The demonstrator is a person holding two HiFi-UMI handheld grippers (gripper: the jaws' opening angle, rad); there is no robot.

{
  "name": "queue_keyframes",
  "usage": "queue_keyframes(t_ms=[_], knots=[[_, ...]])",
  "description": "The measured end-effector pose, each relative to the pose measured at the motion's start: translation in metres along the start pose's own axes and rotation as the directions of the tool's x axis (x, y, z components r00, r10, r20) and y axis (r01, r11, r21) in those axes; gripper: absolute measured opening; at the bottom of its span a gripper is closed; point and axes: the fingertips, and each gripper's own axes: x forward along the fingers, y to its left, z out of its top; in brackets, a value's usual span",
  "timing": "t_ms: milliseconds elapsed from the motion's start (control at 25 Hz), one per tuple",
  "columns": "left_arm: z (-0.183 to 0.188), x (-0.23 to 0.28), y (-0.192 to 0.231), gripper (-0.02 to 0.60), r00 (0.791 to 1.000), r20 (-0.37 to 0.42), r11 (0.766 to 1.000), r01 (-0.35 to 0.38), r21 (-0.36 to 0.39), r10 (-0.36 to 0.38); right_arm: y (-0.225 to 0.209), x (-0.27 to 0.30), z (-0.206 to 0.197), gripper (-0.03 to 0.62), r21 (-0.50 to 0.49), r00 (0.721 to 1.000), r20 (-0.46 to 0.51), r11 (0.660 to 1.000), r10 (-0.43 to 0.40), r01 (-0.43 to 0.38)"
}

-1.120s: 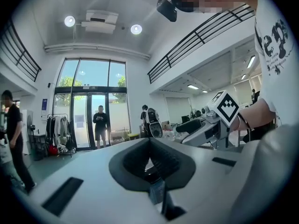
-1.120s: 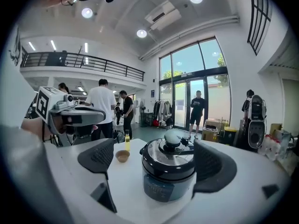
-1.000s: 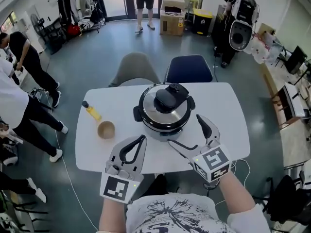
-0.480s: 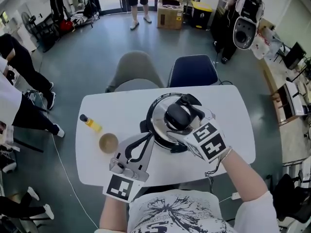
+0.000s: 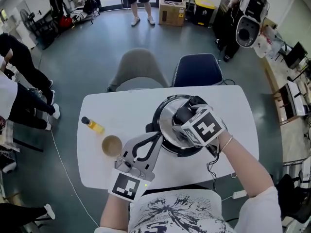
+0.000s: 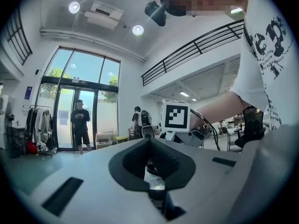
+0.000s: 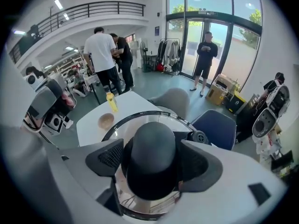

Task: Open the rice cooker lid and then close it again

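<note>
The rice cooker (image 5: pixel 170 132) stands mid-table with its steel lid (image 7: pixel 140 122) down and a black knob (image 7: pixel 152 148) on top. My right gripper (image 5: pixel 187 124) points steeply down over the lid. Its jaws have just been closing, the knob sits between them, and both pads (image 7: pixel 111 157) rest against the knob's sides. The marker cube hides most of the knob in the head view. My left gripper (image 5: pixel 158 138) lies level with its tips together, just at the cooker's front left side. In the left gripper view, the left gripper (image 6: pixel 150 141) holds nothing.
A yellow bottle (image 5: pixel 92 125) and a brown bowl (image 5: pixel 112 145) stand on the white table (image 5: pixel 116 108), left of the cooker. A grey chair (image 5: pixel 138 69) and a blue chair (image 5: pixel 197 69) sit at the far edge. People stand at the left and back.
My right gripper went from the table's front edge up onto the lid, tipped downward, and its jaws narrowed round the knob. My left gripper slid forward to the cooker's side.
</note>
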Motion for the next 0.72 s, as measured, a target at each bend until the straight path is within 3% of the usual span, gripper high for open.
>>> queue_keyframes(t_ms=[120,200,600,720], knots=[[-0.006,0.0,0.002,0.014,0.997,-0.064,0.991,0.046,0.123,-0.038,-0.001,0.004,-0.001,0.342,0.023,0.999,-0.037,1.0,0.005,-0.005],[-0.004,-0.001,0.003,0.014,0.997,-0.069,0.989,0.049,0.141,-0.04,-0.003,0.003,-0.002,0.31,0.03,0.999,-0.049,1.0,0.003,-0.001],[0.004,-0.009,0.002,0.014,0.998,-0.056,0.988,0.004,0.153,0.005,-0.005,-0.001,-0.004,0.295,0.039,0.999,-0.04,0.999,-0.001,0.002],[0.018,-0.01,0.005,0.014,0.998,0.005,0.997,-0.059,0.05,0.059,-0.004,-0.008,-0.003,0.293,0.039,0.999,-0.038,0.999,0.013,-0.012]])
